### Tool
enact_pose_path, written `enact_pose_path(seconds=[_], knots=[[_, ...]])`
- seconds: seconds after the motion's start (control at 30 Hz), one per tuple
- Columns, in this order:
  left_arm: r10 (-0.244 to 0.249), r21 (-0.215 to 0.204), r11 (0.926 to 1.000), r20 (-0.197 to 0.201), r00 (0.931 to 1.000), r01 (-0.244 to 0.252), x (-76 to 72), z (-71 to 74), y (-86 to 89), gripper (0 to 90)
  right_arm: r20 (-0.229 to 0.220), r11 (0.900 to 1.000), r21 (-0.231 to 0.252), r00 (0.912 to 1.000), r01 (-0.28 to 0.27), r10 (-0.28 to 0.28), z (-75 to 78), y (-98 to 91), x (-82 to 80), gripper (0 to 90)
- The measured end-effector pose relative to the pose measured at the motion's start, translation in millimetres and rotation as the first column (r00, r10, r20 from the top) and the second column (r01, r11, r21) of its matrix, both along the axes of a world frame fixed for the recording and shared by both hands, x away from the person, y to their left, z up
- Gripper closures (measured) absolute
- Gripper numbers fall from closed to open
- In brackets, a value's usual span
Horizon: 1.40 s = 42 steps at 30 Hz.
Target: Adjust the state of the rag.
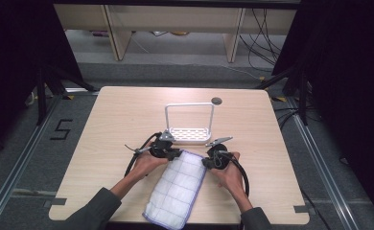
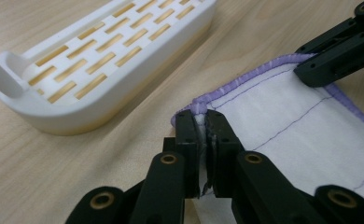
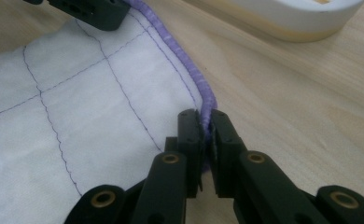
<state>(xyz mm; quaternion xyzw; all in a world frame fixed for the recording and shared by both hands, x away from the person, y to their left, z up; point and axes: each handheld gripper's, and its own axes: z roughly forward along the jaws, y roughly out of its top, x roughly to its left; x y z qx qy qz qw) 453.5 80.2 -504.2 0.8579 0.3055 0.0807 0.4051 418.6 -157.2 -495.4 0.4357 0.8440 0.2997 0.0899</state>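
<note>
Pinching the cloth's [image 1: 176, 187] far corners, both grippers' fingers, left [image 2: 200, 122] and right [image 3: 206, 122], are pressed together.

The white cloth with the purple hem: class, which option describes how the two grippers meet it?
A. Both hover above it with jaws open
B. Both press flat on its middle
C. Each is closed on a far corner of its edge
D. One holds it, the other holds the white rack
C: the left gripper pinches one far corner of the cloth and the right gripper is clamped on the purple hem at the other.
</note>
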Motion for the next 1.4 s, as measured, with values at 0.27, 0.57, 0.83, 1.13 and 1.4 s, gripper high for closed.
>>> enact_pose_path(seconds=[0.27, 0.57, 0.83, 1.13, 1.4], knots=[[0.014, -0.068, 0.9976, 0.038, 0.9992, -0.011, -11.1, 23.6, 19.4, 84.7, 0.076, 0.9981, 0.038, 0.9960, -0.049, 0.046, 24.0, 9.8, -5.7, 86.2], [0.032, -0.133, 0.9909, 0.071, 0.9970, -0.022, -21.5, 46.4, 36.6, 84.7, 0.138, 0.9920, 0.081, 0.9868, -0.096, 0.084, 62.8, 12.8, -14.8, 86.2], [0.045, -0.189, 0.9817, 0.100, 0.9940, -0.025, -27.6, 70.6, 44.6, 84.7, 0.203, 0.9870, 0.122, 0.9760, -0.105, 0.079, 84.6, 12.4, -15.9, 86.2], [0.049, -0.195, 0.9804, 0.106, 0.9932, -0.028, -26.4, 76.5, 44.1, 84.6, 0.212, 0.9856, 0.124, 0.9735, -0.115, 0.086, 91.6, 10.1, -8.2, 86.2], [0.046, -0.183, 0.9828, 0.113, 0.9926, -0.025, -24.5, 84.1, 42.8, 84.5, 0.231, 0.9848, 0.127, 0.9690, -0.119, 0.087, 97.7, 9.4, -8.3, 86.2]])
